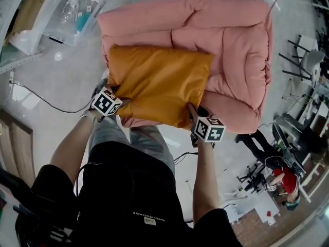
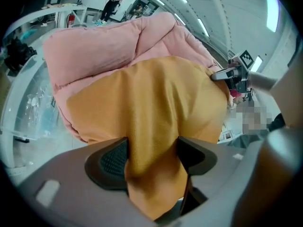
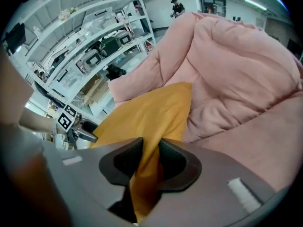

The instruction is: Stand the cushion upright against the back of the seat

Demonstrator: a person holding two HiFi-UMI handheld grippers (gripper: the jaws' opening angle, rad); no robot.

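Orange cushion (image 1: 157, 84) tight in half-open left tool (image 2: 152, 155), narrower right tool (image 3: 150, 161)

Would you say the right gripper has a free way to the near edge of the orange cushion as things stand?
Probably yes: the right gripper is pinching the near edge of the cushion between its jaws, with nothing in the way. The left gripper grips the other corner.

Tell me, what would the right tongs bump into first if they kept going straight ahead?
The orange cushion, which the right tongs are pinching by its edge. Past it, probably the pink seat.
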